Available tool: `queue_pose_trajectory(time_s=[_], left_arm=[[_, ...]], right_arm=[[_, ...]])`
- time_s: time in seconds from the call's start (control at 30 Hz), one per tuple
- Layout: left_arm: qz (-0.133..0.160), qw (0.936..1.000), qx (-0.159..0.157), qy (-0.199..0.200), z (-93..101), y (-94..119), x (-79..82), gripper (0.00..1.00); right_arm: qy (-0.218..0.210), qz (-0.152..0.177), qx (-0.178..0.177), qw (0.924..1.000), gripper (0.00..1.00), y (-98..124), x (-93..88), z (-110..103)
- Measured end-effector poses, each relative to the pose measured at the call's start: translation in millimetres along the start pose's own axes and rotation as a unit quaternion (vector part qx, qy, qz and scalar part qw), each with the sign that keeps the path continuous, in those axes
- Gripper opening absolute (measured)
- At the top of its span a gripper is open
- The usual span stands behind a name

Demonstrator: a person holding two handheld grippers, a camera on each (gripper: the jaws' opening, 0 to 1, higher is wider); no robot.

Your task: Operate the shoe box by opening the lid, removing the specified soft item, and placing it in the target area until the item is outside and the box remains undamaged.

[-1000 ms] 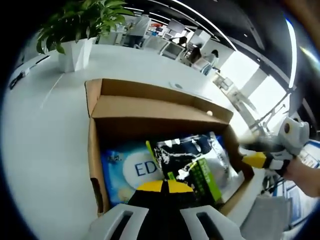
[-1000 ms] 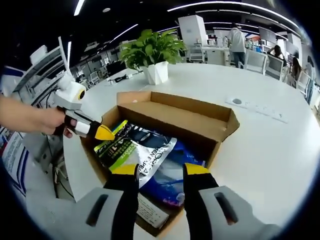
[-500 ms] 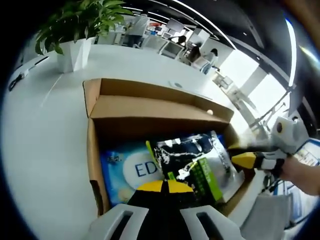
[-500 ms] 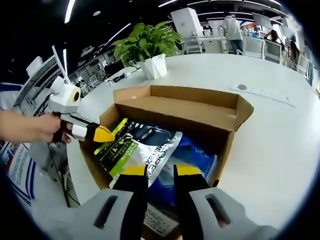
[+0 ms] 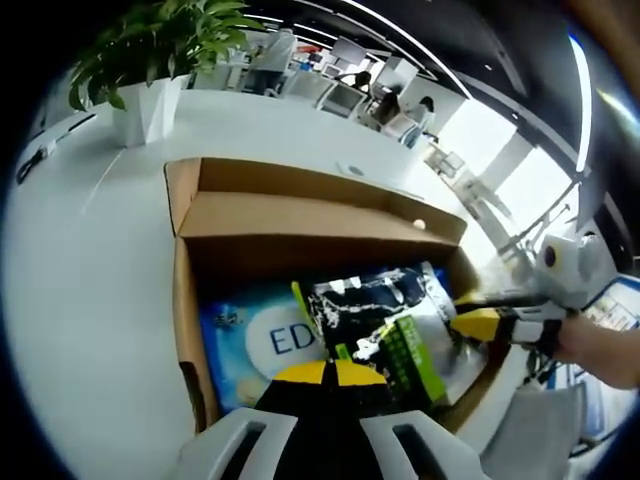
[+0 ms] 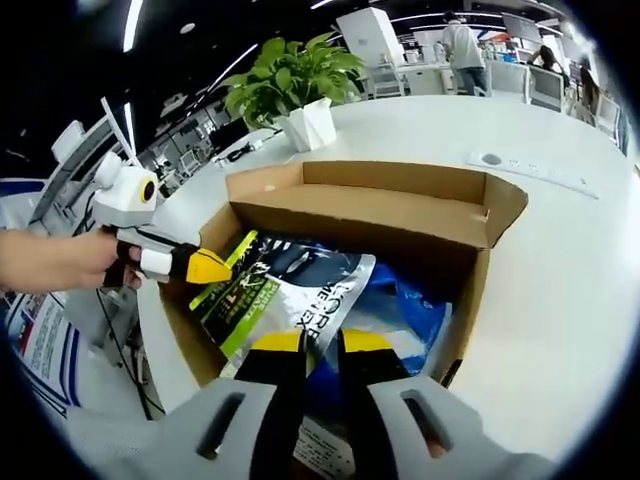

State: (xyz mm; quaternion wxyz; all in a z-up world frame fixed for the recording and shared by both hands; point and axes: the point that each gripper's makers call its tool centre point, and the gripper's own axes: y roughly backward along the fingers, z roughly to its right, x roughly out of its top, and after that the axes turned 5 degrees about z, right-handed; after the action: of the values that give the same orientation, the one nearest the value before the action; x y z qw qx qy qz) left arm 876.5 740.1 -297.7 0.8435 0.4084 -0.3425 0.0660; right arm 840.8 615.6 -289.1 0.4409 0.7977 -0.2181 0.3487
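Note:
An open cardboard shoe box (image 5: 300, 215) (image 6: 400, 215) stands on a white table. A silver, black and green bag (image 5: 390, 310) (image 6: 290, 290) lies in it on top of a blue pack (image 5: 260, 340) (image 6: 410, 305). My left gripper (image 5: 322, 372) (image 6: 208, 267) is shut, its yellow tips pinching the bag's green edge at one side of the box. My right gripper (image 6: 322, 342) (image 5: 478, 323) is at the opposite edge of the bag. Its jaws are drawn in to a narrow gap with the silver corner between them.
A potted plant (image 5: 150, 60) (image 6: 300, 90) stands on the white table (image 5: 90, 250) (image 6: 560, 260) behind the box. A flat socket strip (image 6: 530, 170) lies to the side. Hands (image 6: 50, 260) (image 5: 600, 345) hold the grippers. Desks and people are far off.
My right gripper's jaws have closed from wide open to a narrow gap, and it has moved in onto the bag's edge. The left gripper, bag and box have stayed still.

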Motion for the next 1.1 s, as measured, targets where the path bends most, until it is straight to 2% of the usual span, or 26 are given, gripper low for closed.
queue_pose_trajectory(time_s=[0.37, 0.57, 1.1], left_arm=[[0.001, 1.0, 0.002, 0.001, 4.2, 1.5, 0.2, 0.0], [0.0, 1.0, 0.001, 0.003, 4.7, 2.7, 3.3, 0.0], [0.004, 0.9999, -0.009, -0.01, 28.4, 6.8, 13.0, 0.0]], right_arm=[[-0.011, 0.005, -0.003, 0.9999, 0.0, 0.3, 1.5, -0.3], [-0.019, 0.007, -0.012, 0.9997, 0.0, -1.5, 3.9, 0.6], [-0.018, 0.023, -0.026, 0.9992, 0.0, 22.7, 17.4, 3.6]])
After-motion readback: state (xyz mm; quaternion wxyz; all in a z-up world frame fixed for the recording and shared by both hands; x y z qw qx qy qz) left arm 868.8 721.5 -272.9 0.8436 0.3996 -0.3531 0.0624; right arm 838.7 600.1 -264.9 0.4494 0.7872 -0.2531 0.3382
